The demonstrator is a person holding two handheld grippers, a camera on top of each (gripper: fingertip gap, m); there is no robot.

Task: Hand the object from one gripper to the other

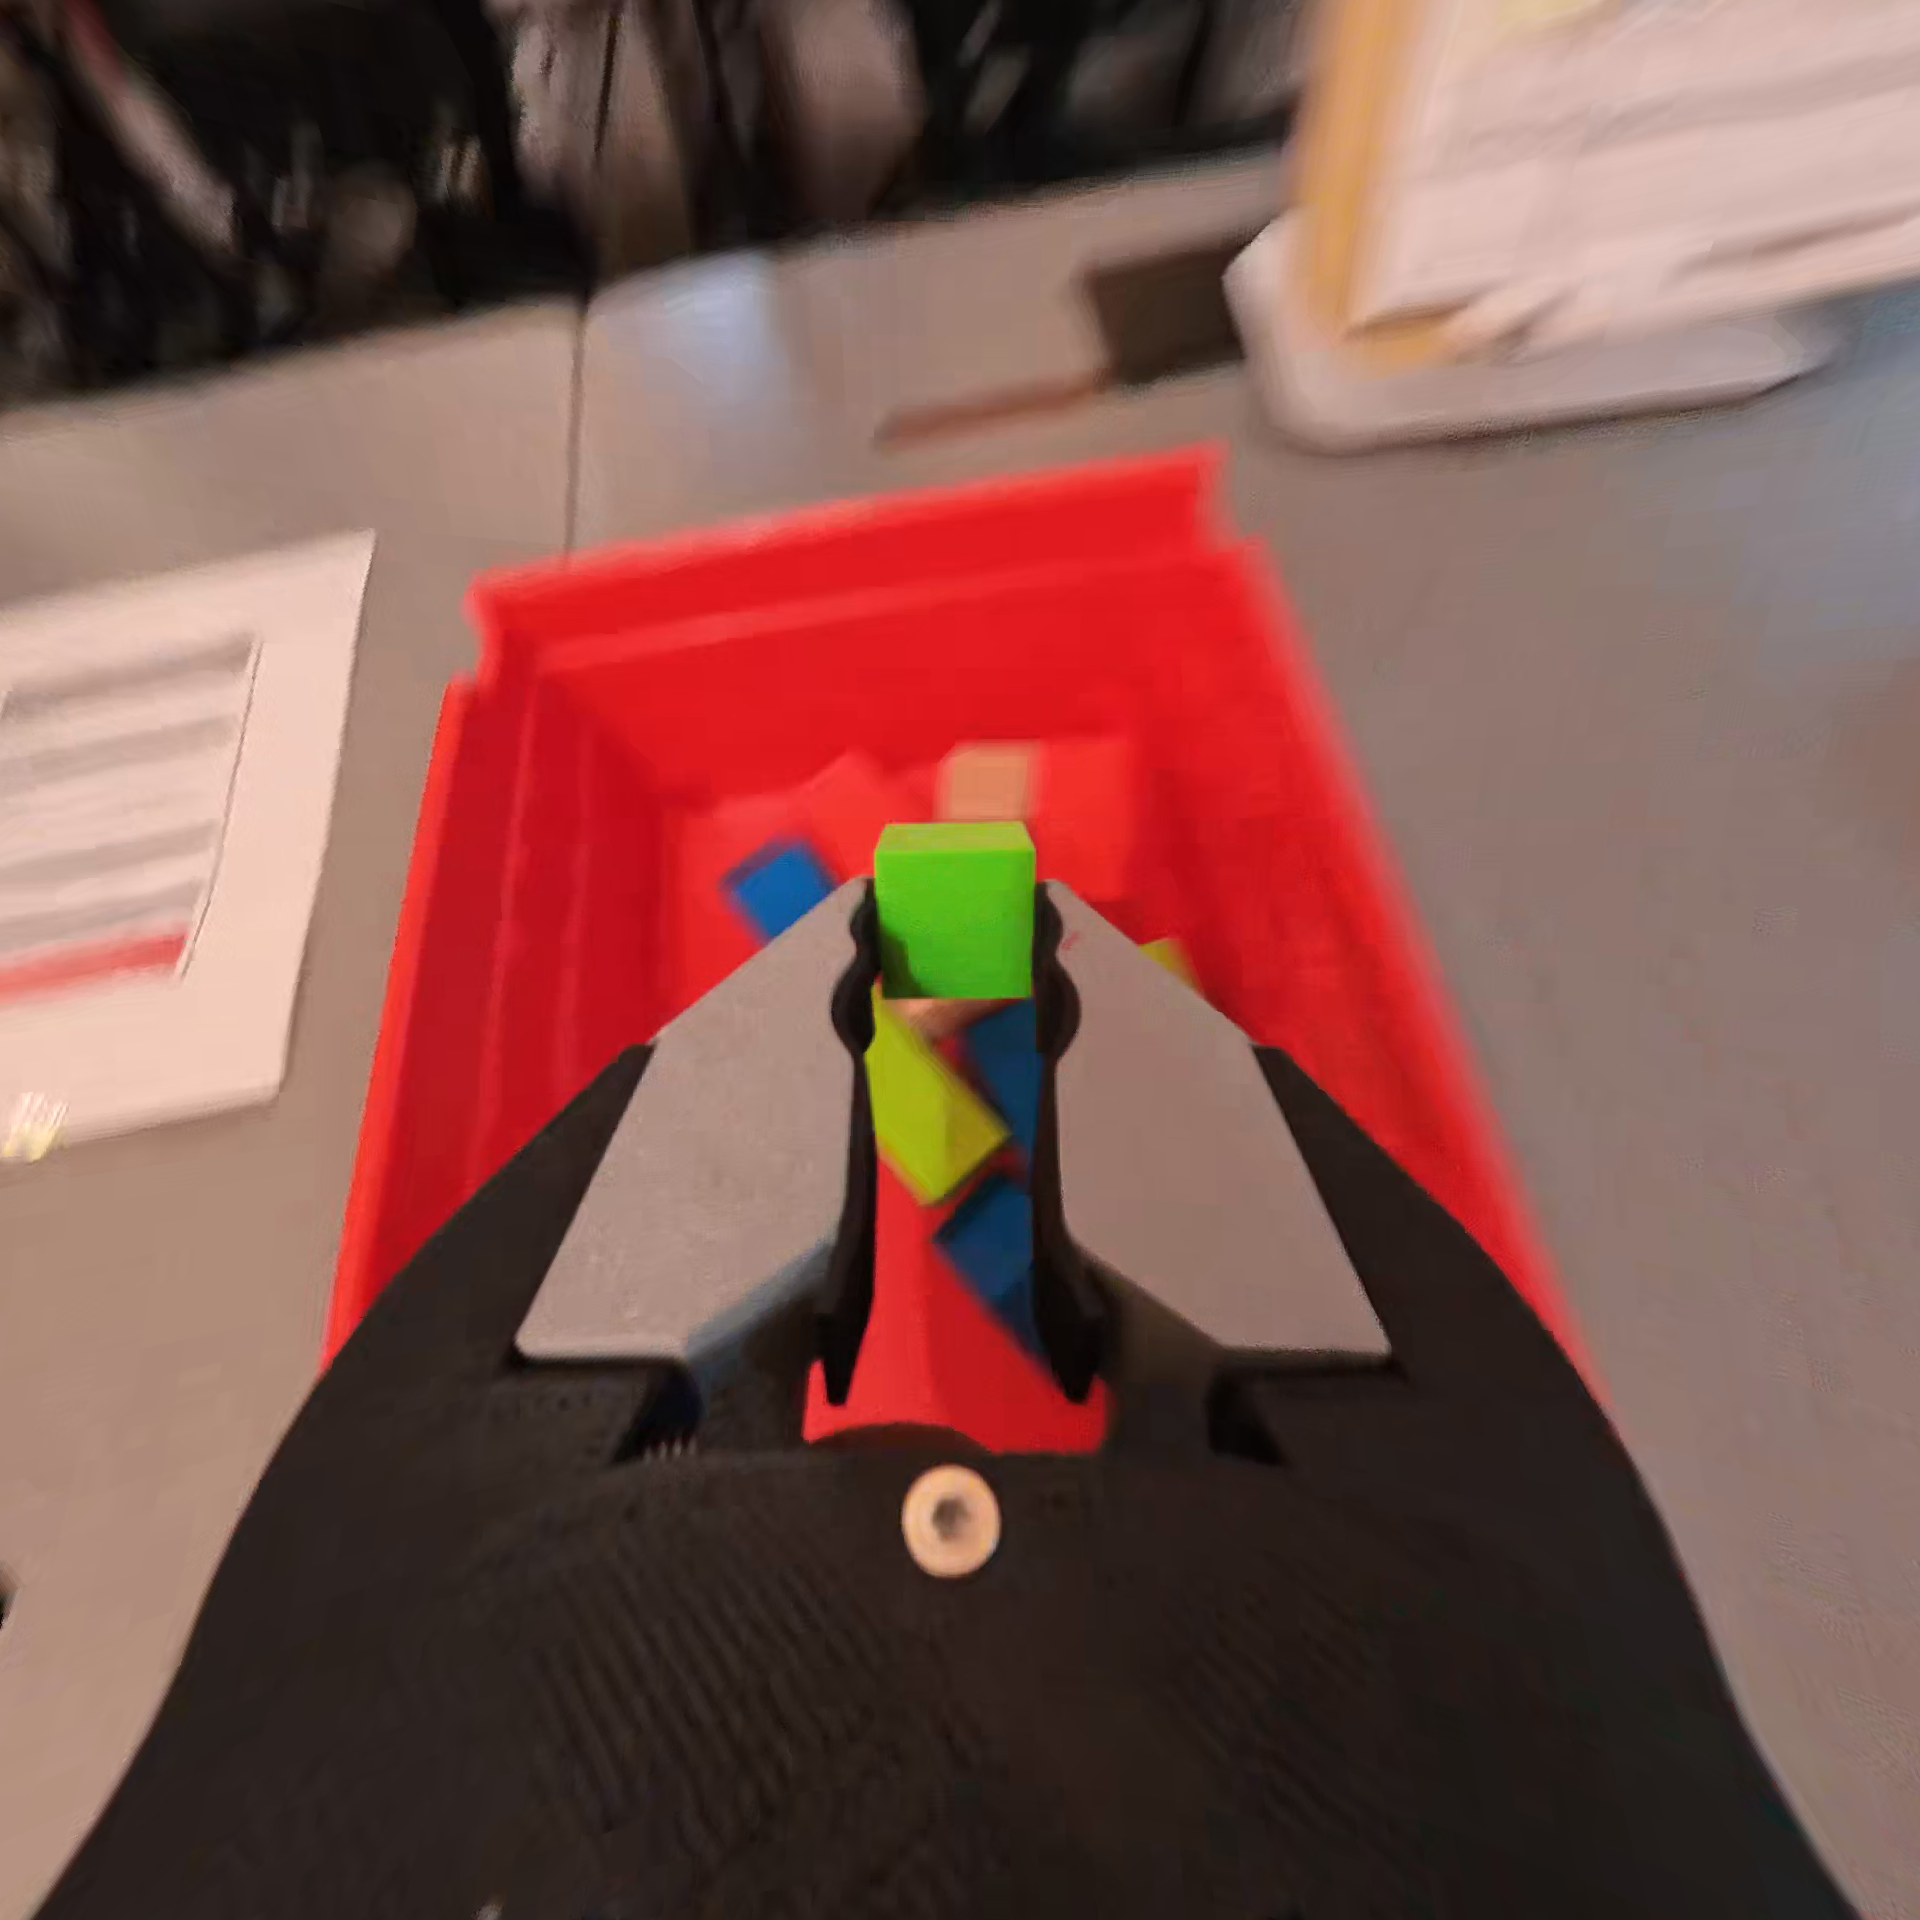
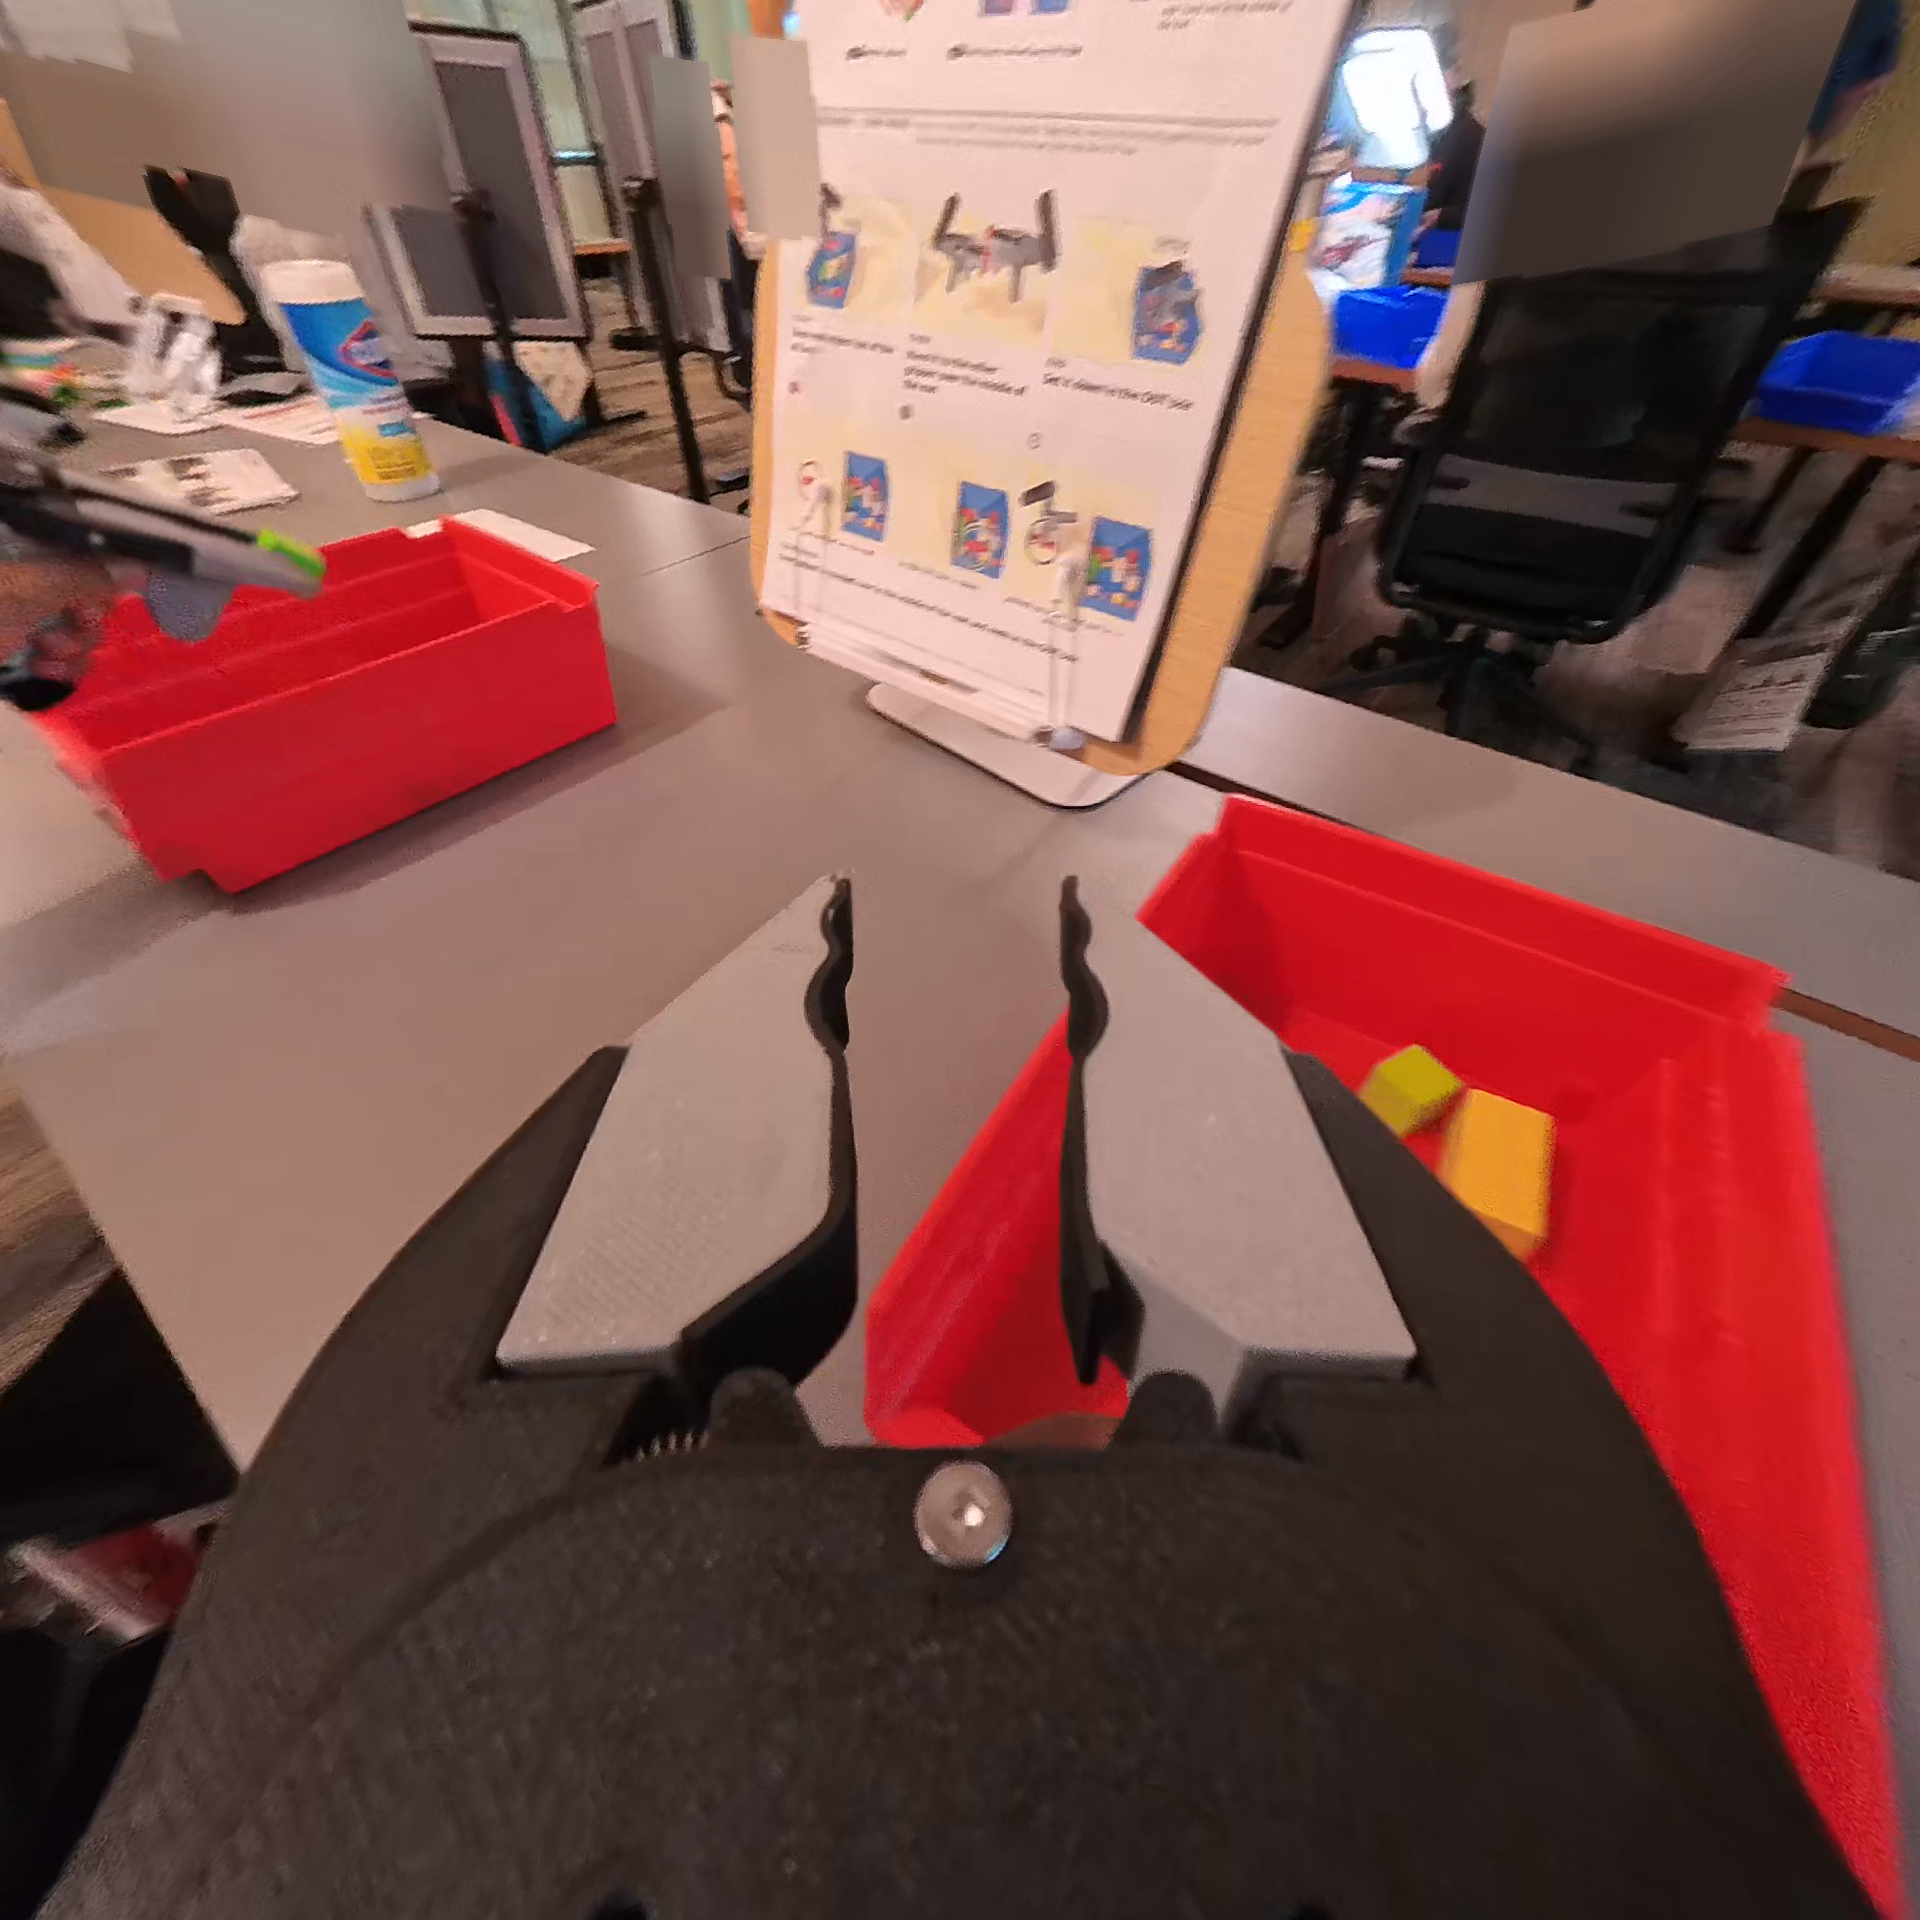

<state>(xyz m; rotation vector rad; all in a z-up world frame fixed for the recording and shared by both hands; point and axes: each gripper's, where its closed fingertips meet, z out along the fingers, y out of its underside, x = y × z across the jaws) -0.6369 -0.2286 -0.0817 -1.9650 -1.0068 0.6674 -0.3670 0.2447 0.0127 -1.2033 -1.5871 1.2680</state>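
Nearest the lens: left gripper (image 1: 956, 935), pads pressed on both side faces of a green block (image 1: 954, 914), held above the left red bin (image 1: 499, 935) on the grey bench (image 1: 1662, 831). Right gripper (image 2: 956, 935) spread, nothing between the fingers, poised over bare bench beside the right red bin (image 2: 1714, 1195).

Ordered largest to smallest:
- Left red bin: contains loose blue, red and yellow-green blocks, blurred.
- Right red bin: contains a yellow-green block (image 2: 1408, 1086) touching an orange block (image 2: 1496, 1169).
- Green block: small, square-edged, flat matte faces. Judged rigid, light, not fragile; probably wood or plastic. Smooth faces likely somewhat slippery under a weak pinch.

Handling notes:
- Upper part of the block protrudes past the left fingertips; top and front faces exposed.
- Recommended hold for the receiving gripper: the protruding end, on two opposite flat faces, clear of the left pads.
- Avoid gripping on edges or corners; likely to twist out.
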